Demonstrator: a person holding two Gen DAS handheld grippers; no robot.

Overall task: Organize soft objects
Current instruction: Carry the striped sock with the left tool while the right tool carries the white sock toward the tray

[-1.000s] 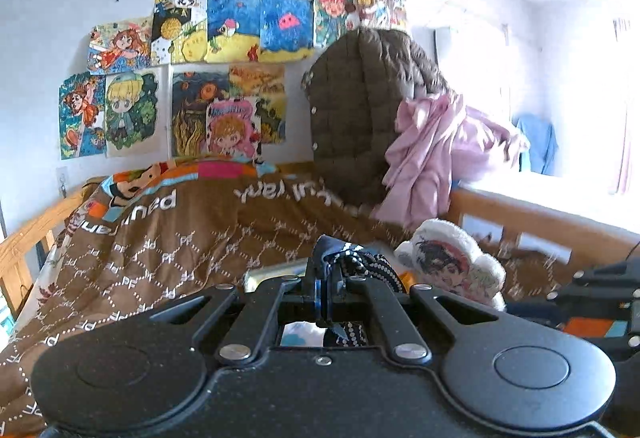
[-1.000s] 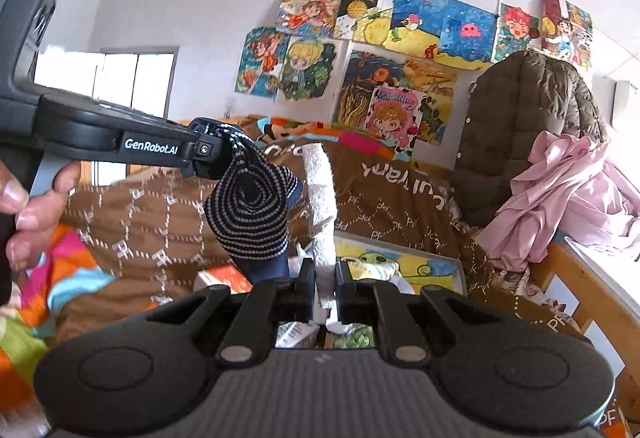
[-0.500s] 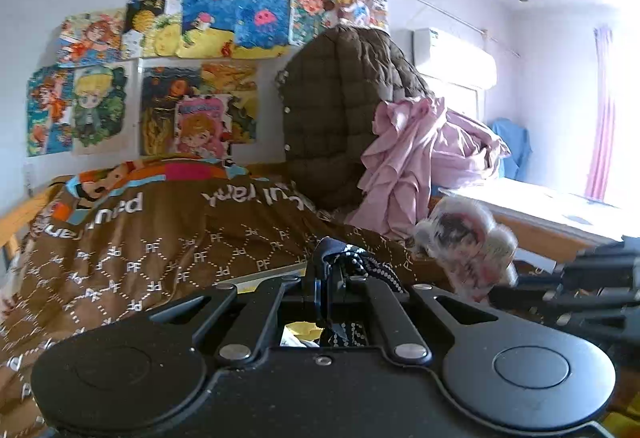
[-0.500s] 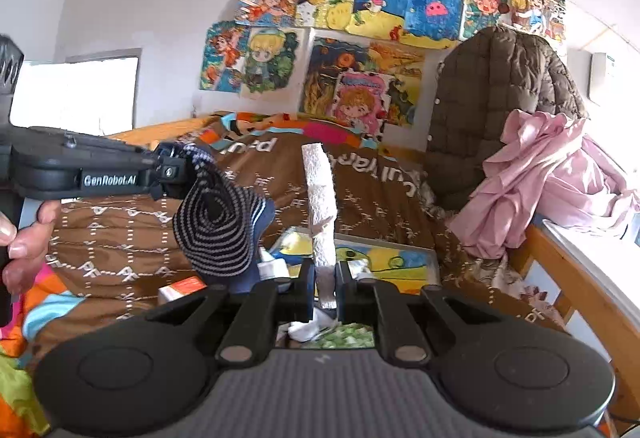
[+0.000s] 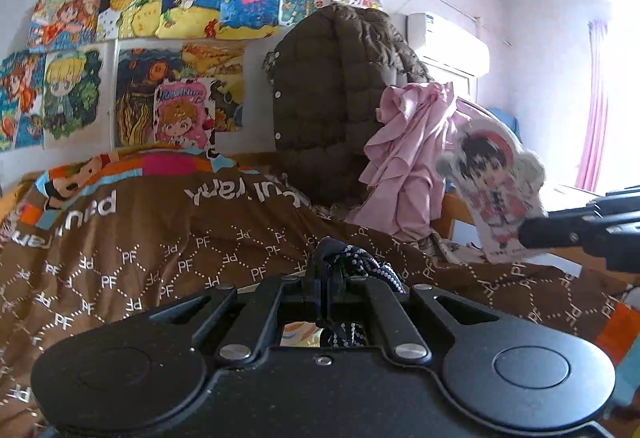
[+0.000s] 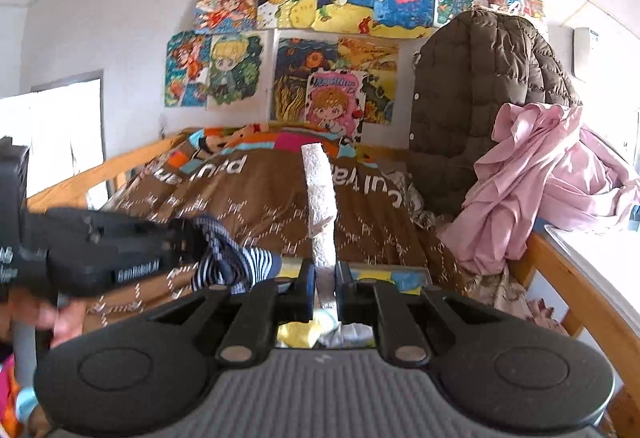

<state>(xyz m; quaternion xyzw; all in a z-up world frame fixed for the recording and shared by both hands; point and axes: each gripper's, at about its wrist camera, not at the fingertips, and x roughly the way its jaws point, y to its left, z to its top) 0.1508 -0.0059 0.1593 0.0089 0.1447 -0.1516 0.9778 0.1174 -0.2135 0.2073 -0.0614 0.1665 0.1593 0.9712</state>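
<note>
Bed with brown quilt (image 6: 260,206) below drawings-covered wall (image 6: 332,22); left tongs (image 5: 324,288) clenched on striped sock (image 6: 236,258), right tongs (image 6: 323,288) clenched on upright plush cushion (image 5: 494,194), both above the bed.

Open air above brown quilt (image 5: 168,238)

Both cameras sit low behind their own fingers, close over the bed (image 5: 168,238), facing the wall of drawings (image 6: 344,2). Each sees the same brown coat (image 5: 336,98) and pink cloth (image 6: 552,178) beyond its fingers. The left view catches the other tool right of its fingers; the right view catches its partner to the left.
</note>
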